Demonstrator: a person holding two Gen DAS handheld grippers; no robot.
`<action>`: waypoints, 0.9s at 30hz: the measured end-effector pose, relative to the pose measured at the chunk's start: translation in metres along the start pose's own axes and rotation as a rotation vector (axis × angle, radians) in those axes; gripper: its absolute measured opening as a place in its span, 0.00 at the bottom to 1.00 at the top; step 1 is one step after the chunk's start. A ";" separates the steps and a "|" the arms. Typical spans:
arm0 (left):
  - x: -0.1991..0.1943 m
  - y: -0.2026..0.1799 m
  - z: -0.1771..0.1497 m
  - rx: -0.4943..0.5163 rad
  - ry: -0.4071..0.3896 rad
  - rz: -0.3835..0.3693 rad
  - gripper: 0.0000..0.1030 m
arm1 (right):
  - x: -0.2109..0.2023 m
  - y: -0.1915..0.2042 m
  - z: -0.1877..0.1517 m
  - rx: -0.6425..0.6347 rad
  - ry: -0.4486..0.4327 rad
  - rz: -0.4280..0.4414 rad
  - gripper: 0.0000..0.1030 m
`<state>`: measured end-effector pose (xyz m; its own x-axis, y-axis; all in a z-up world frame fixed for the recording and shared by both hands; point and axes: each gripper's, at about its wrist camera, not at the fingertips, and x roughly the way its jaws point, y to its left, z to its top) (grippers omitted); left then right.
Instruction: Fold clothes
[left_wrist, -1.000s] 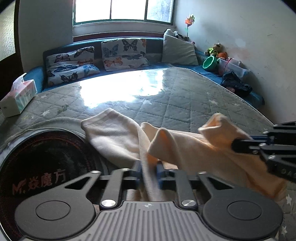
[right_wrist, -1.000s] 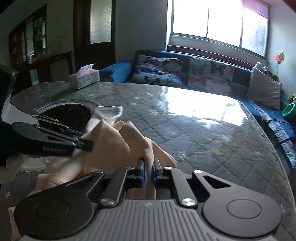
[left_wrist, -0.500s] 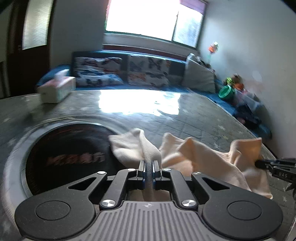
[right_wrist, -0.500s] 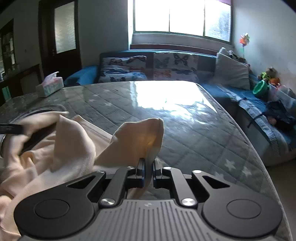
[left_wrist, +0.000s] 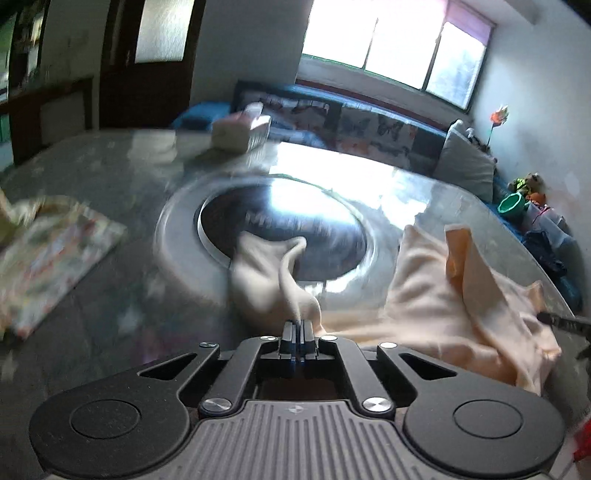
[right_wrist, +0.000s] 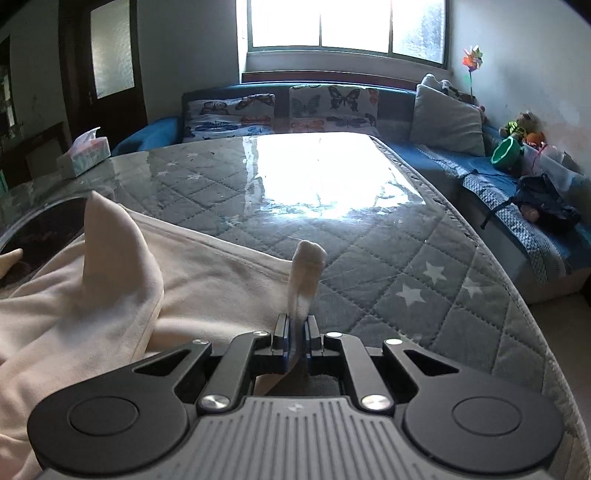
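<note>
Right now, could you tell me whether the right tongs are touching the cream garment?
Touching: the right wrist view shows the right tongs shut on a fold of the cream garment.

One cream garment (right_wrist: 207, 280) is lying on one quilted table (right_wrist: 406, 258). Two grippers are showing: the left gripper (left_wrist: 298, 325) and the right gripper (right_wrist: 297, 325). One tissue box (right_wrist: 86, 153) is standing there, two butterfly cushions (right_wrist: 231, 116) are leaning on the sofa, and one grey pillow (right_wrist: 445, 122) is sitting beside them.
</note>
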<state>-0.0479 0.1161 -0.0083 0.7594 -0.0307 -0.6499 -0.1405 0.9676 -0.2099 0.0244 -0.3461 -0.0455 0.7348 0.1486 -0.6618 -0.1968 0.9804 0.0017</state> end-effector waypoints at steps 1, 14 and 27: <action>-0.002 0.002 -0.004 -0.005 0.013 -0.002 0.02 | 0.000 0.001 0.001 -0.009 0.003 0.002 0.07; -0.001 -0.026 0.029 0.141 -0.013 -0.029 0.25 | -0.022 0.035 0.046 -0.117 -0.082 0.174 0.36; 0.048 -0.063 0.058 0.222 0.004 -0.076 0.53 | 0.051 0.123 0.065 -0.286 -0.015 0.341 0.42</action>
<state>0.0342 0.0676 0.0158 0.7599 -0.1061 -0.6413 0.0604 0.9939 -0.0928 0.0803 -0.2091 -0.0302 0.6059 0.4614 -0.6481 -0.5996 0.8003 0.0091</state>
